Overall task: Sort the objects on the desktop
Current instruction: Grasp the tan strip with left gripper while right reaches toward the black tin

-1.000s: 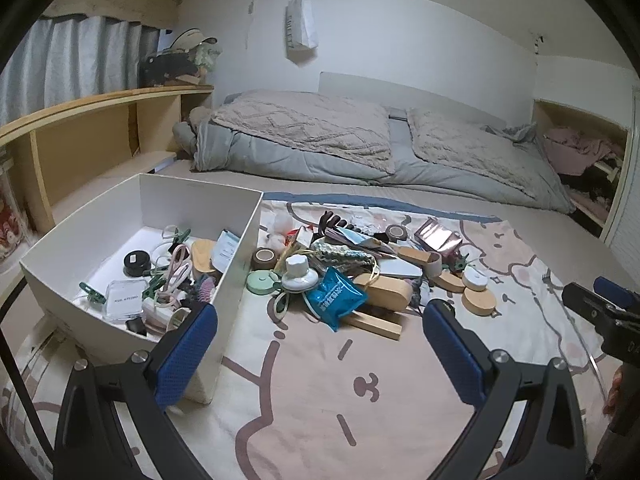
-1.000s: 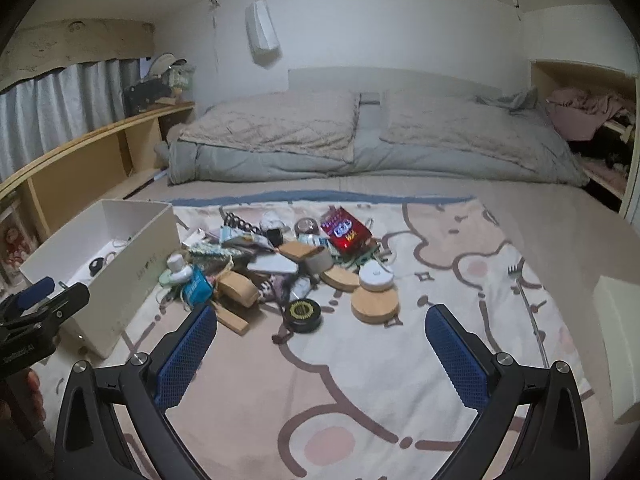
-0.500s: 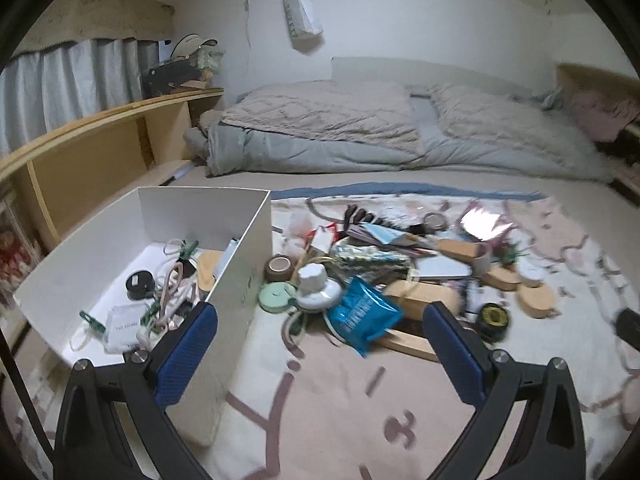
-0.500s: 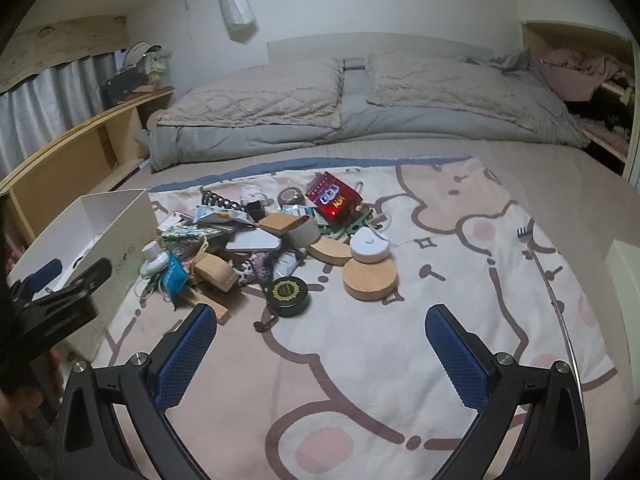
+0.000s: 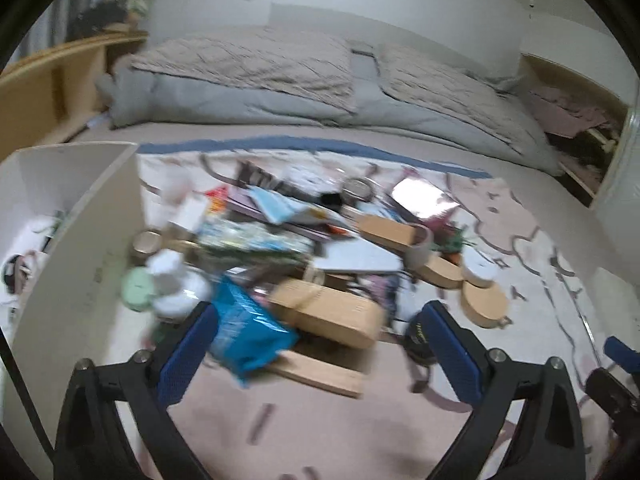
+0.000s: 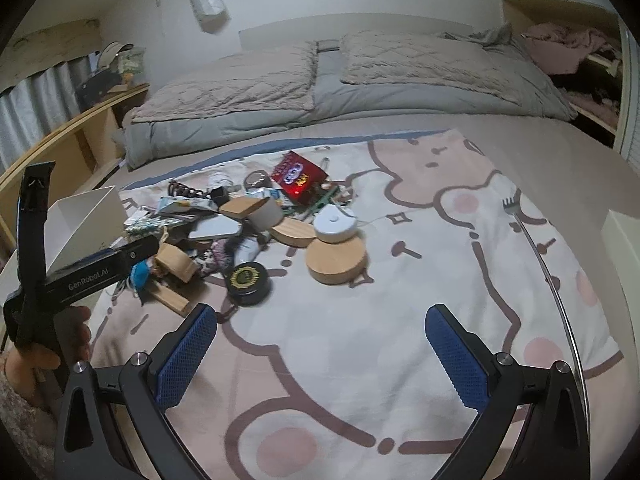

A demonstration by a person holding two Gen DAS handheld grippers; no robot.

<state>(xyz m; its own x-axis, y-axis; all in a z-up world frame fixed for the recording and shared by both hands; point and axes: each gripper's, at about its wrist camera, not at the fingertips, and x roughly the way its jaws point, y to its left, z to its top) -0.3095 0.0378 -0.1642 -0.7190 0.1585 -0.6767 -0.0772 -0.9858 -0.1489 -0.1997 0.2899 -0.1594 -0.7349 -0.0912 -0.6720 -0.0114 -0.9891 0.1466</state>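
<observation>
the left gripper (image 5: 320, 344), its jaws wide but just now narrowing, empty, reaches for the blue packet (image 5: 246, 334) at the pile's near edge beside the white box (image 5: 92, 240). the right gripper (image 6: 320, 356) hangs wide and empty. next, probably: straddle, pinch, box it.

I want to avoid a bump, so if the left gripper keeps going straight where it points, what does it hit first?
Probably the blue packet, or the wooden block beside it, both lying between the open left gripper pads. Blur makes depth uncertain.
</observation>
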